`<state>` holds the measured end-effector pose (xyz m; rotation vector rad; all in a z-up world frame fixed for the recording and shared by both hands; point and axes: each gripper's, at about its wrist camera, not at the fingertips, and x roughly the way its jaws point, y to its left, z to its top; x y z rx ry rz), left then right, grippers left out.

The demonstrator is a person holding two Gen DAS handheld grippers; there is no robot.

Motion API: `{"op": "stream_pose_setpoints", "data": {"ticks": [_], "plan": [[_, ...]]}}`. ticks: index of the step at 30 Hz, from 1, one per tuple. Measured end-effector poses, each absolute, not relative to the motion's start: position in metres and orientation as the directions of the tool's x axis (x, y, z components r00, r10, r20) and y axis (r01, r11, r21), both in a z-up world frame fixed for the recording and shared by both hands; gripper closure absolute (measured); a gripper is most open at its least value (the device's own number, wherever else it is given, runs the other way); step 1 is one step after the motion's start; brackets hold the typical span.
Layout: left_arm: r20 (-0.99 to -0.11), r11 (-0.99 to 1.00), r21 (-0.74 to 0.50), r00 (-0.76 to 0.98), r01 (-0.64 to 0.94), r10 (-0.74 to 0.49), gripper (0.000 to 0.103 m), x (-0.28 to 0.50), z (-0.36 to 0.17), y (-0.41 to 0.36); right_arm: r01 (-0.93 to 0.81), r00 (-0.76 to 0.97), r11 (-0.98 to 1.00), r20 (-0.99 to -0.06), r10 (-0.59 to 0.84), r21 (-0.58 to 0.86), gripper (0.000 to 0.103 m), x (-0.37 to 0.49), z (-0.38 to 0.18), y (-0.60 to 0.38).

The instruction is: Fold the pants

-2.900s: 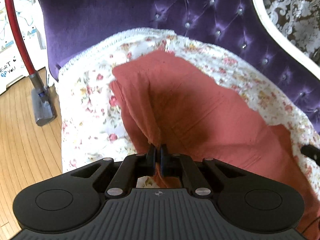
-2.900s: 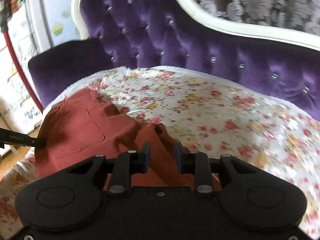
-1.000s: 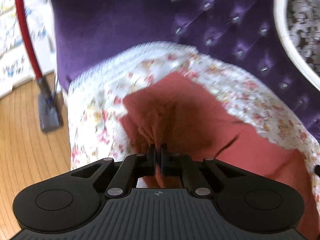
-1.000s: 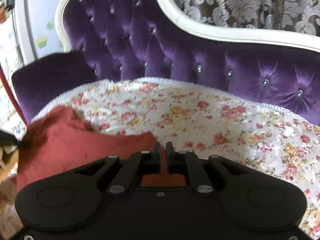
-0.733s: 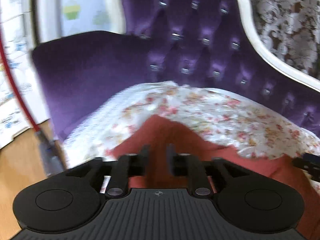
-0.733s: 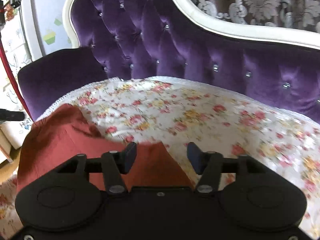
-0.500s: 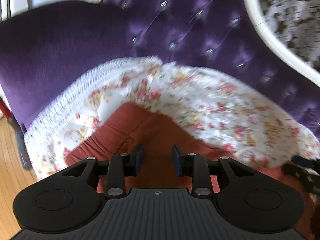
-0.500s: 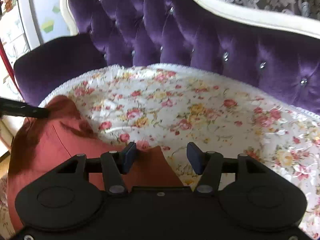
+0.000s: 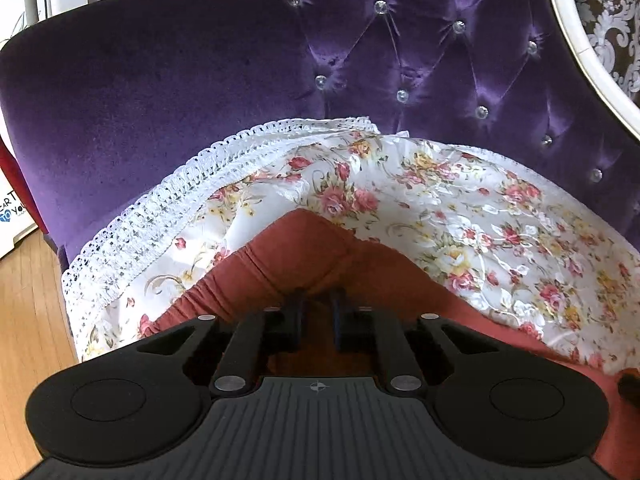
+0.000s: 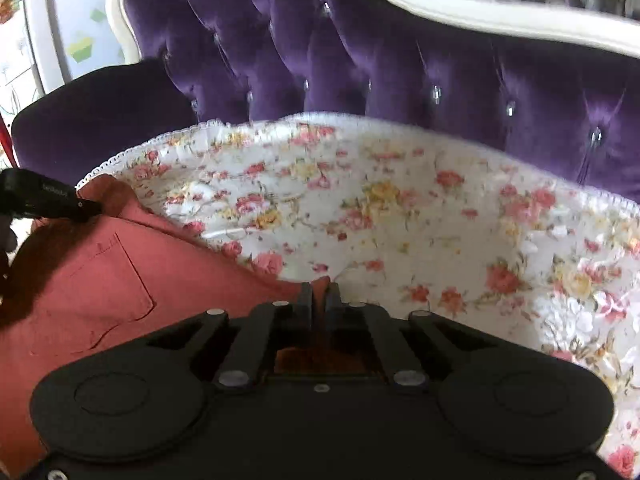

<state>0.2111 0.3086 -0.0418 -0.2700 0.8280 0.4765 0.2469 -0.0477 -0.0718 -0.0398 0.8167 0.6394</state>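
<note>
The rust-red pants [image 9: 304, 252] lie on a floral cloth [image 9: 440, 200] over a purple sofa seat. In the left wrist view my left gripper [image 9: 318, 304] sits over the pants' bunched edge, jaws a small gap apart, with the cloth bunched between the tips. In the right wrist view the pants [image 10: 120, 276] show a back pocket. My right gripper [image 10: 319, 294] is shut on a far corner of the pants. The left gripper also shows in the right wrist view [image 10: 86, 206], resting on the pants' far left end.
The tufted purple sofa back [image 9: 420, 48] and armrest [image 9: 152, 80] rise behind the seat. A white lace trim [image 9: 160, 216] edges the cloth. Wooden floor [image 9: 28, 320] lies to the left. The floral cloth [image 10: 400, 208] spreads to the right.
Both grippers let go of the pants and opened, then moved to a new spot. The right gripper has now shut on a pants corner; the left has narrowed over the edge.
</note>
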Motion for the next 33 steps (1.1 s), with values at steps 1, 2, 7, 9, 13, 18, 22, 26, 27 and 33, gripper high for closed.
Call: {"op": "stream_pose_setpoints", "data": {"ticks": [1, 2, 7, 9, 13, 18, 22, 26, 27, 33], "plan": [[-0.760, 0.863, -0.040, 0.576, -0.504, 0.301, 0.089, 0.213, -0.041, 0.308, -0.544, 0.520, 0.817, -0.687, 0.508, 0.192, 0.090, 0.245, -0.069, -0.047], [-0.762, 0.865, -0.028, 0.570, -0.502, 0.306, 0.089, 0.214, -0.038, 0.307, -0.536, 0.529, 0.824, -0.688, 0.497, 0.183, 0.082, 0.244, -0.065, -0.048], [-0.717, 0.900, 0.033, 0.617, -0.434, 0.324, 0.086, 0.184, -0.006, 0.267, -0.474, 0.624, 0.864, -0.627, 0.466, 0.171, 0.063, 0.214, -0.018, -0.088], [-0.714, 0.936, 0.009, 0.653, -0.352, 0.252, 0.085, 0.168, 0.003, 0.242, -0.449, 0.621, 0.870, -0.628, 0.469, 0.205, 0.063, 0.195, -0.005, -0.109], [-0.737, 0.988, -0.037, 0.672, -0.148, 0.072, 0.082, 0.141, 0.000, 0.186, -0.393, 0.603, 0.886, -0.658, 0.451, 0.246, 0.063, 0.147, -0.001, -0.149], [-0.792, 1.000, -0.028, 0.610, -0.012, -0.015, 0.082, 0.113, -0.028, 0.135, -0.283, 0.556, 0.936, -0.759, 0.339, 0.210, 0.063, 0.086, -0.022, -0.191], [-0.824, 1.000, 0.021, 0.566, 0.007, 0.014, 0.079, 0.103, -0.038, 0.122, -0.188, 0.526, 0.953, -0.795, 0.302, 0.238, 0.066, 0.039, -0.029, -0.224], [-0.839, 1.000, 0.014, 0.544, -0.004, 0.014, 0.079, 0.096, -0.036, 0.117, -0.165, 0.524, 0.958, -0.802, 0.286, 0.233, 0.071, 0.005, -0.019, -0.244], [-0.833, 1.000, 0.001, 0.553, -0.013, 0.008, 0.079, 0.093, -0.033, 0.115, -0.144, 0.557, 0.965, -0.788, 0.263, 0.220, 0.070, -0.006, -0.013, -0.253], [-0.772, 0.999, -0.039, 0.634, 0.023, -0.045, 0.079, 0.077, -0.009, 0.073, 0.093, 0.699, 0.994, -0.715, -0.017, 0.066, 0.057, -0.037, 0.012, -0.320]]}}
